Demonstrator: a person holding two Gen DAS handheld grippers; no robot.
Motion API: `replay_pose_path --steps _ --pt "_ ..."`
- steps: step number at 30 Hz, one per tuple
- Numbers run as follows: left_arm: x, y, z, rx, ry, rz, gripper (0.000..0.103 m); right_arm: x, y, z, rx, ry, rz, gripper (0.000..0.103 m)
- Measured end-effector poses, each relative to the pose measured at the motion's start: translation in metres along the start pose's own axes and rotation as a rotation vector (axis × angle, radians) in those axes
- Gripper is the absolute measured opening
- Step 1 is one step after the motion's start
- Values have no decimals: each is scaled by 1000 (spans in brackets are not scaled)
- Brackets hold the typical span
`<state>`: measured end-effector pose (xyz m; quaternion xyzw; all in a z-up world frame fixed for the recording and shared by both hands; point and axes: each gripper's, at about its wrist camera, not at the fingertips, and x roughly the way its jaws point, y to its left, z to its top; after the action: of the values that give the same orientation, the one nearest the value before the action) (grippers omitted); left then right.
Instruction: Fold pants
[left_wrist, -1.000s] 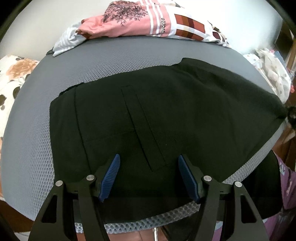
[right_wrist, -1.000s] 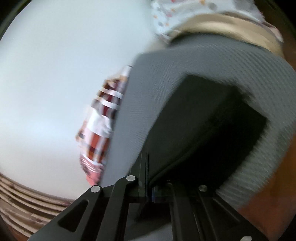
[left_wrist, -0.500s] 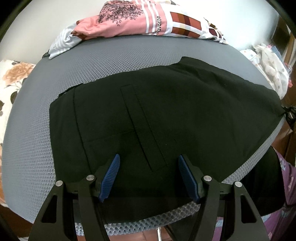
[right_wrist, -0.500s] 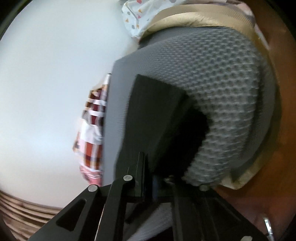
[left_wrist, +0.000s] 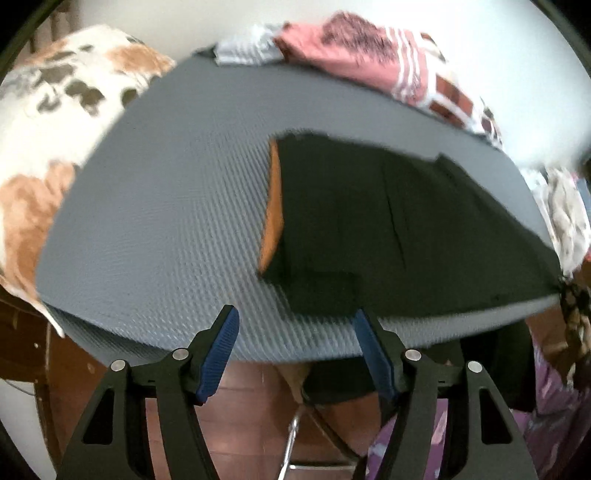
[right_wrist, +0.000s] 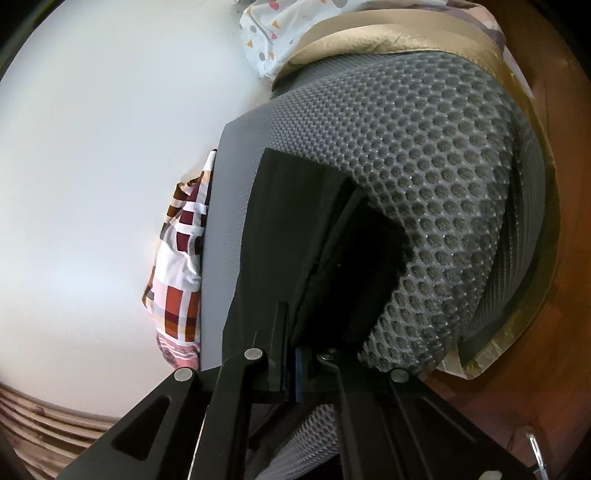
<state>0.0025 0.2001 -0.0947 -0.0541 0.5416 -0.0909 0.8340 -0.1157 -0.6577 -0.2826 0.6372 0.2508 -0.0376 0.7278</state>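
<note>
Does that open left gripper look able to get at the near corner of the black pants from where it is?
Probably yes. The left gripper has its jaws apart with nothing between them, and the corner of the black pants lies flat on the grey mesh pad just ahead of the tips, with nothing in between.
</note>
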Motion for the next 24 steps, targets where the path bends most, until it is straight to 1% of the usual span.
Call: replay_pose_path --steps 2,3,6,7,8,9,10,11,12,14,15,16,18,19,21,24 --pt "11 3 -4 -21 24 6 65 -1 2 0 -9 0 -15 0" --pt "14 7 -5 -51 20 -24 65 1 4 0 -16 1 -23 0" --pt "18 16 -7 -168 -4 -148 65 1 5 0 -18 3 -33 0" --pt "22 21 -7 -220 7 -203 65 2 6 0 -19 4 -39 0" --pt "25 23 -8 -251 23 -245 65 2 7 0 -23 4 -45 0" --pt "27 23 -7 -260 26 -266 64 4 8 0 -27 5 -52 0" --pt "26 21 -6 -259 19 -274 53 4 8 -1 -30 5 -56 0" --pt "27 19 -6 -260 15 -268 47 4 8 -1 -30 5 -57 0" --pt "26 20 -5 -272 10 -257 44 4 8 -1 -28 4 -57 0" --pt "22 23 -3 -297 -5 -263 35 4 8 -2 -33 4 -60 0" --pt "20 21 -1 -287 -10 -245 31 4 7 -3 -33 4 -60 0" --pt "17 19 -1 -272 -12 -210 28 4 7 -3 -37 4 -61 0" --pt "15 20 1 -270 -16 -181 23 3 6 -4 -37 4 -63 0" --pt "13 19 3 -267 -26 -154 11 3 7 -4 -39 4 -65 0" --pt "2 15 11 -246 -62 -119 11 5 9 -5 -46 4 -72 0" --pt "-14 4 38 -170 -137 -61 10 6 12 -8 -56 -6 -84 0"
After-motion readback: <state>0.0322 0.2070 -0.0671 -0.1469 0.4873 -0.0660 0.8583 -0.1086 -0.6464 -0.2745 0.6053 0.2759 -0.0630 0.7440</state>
